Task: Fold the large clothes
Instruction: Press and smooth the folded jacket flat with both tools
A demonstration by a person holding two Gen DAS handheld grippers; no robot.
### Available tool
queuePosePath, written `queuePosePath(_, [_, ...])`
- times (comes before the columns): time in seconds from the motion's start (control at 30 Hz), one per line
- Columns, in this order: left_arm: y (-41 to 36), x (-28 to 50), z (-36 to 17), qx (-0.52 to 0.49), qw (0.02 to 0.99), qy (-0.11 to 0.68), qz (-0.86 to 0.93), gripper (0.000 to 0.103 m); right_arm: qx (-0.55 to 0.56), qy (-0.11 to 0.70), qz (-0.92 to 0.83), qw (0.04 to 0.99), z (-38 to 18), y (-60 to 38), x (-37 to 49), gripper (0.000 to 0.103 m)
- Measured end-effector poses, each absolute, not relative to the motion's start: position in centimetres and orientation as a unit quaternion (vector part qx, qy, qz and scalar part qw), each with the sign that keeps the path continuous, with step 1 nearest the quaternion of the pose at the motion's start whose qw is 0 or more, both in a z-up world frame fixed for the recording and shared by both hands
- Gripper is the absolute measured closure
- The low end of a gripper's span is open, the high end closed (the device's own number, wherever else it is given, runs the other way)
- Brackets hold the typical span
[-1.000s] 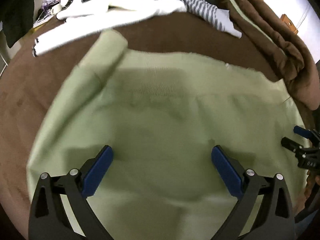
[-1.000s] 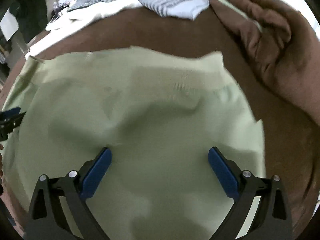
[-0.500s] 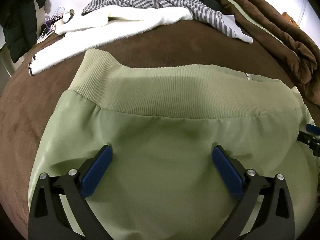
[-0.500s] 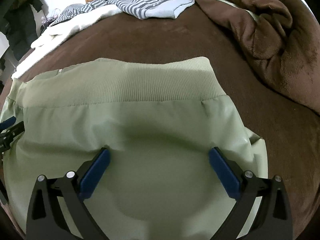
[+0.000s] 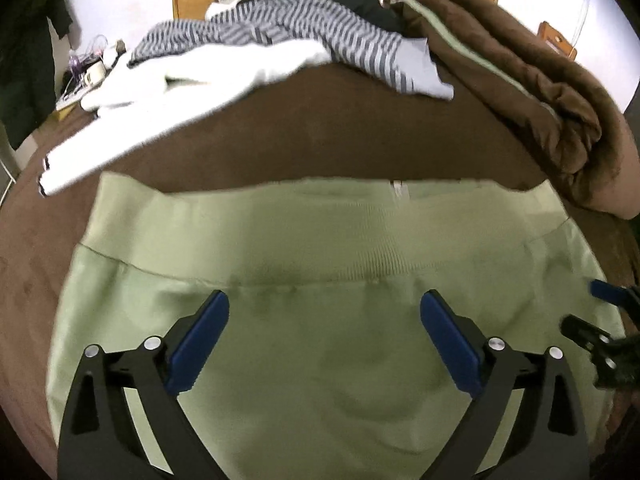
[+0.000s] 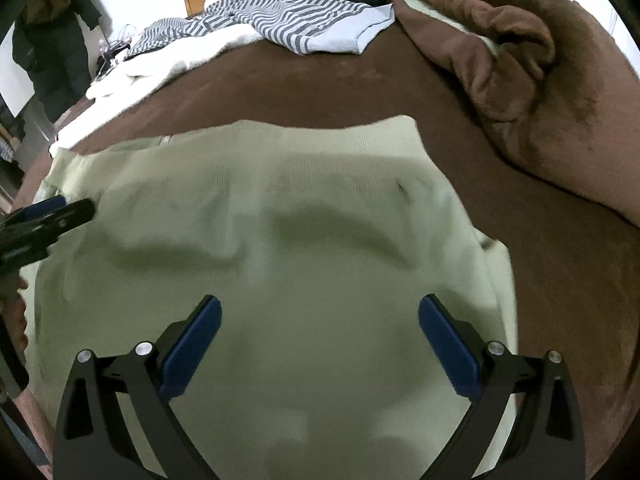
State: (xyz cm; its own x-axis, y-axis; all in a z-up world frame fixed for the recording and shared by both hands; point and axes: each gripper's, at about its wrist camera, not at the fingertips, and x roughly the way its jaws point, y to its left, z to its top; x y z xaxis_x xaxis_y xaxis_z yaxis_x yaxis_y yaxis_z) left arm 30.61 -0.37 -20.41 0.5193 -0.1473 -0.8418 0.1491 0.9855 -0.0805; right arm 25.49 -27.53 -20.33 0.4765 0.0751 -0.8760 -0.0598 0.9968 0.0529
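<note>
Pale green garment lies spread on the brown bed cover, ribbed hem at the far edge. My left gripper hovers above it, jaws spread wide, grasping nothing. My right gripper likewise released, over the garment's right half. Bare brown cover beyond the hem. Striped top, white sweater farther back; brown blanket crowds the right side.

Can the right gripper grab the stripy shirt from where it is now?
Probably not yet. The right hand-held gripper hangs open over the green garment, and bare brown bedspread separates it from the striped shirt.
</note>
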Motion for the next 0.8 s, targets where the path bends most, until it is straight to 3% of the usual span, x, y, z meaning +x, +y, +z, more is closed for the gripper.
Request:
queuePosePath(0.37, [-0.1, 26.9, -19.9, 0.008, 0.868, 0.492, -0.066, 0.01, 0.005, 0.511, 0.04, 0.859, -19.5, -27.8, 21.1, 0.006])
queuePosePath(0.8, [-1.9, 17.2, -19.4, 0.051, 0.867, 0.492, -0.066, 0.01, 0.042, 0.527, 0.036, 0.848, -18.0, -29.9, 12.3, 0.006])
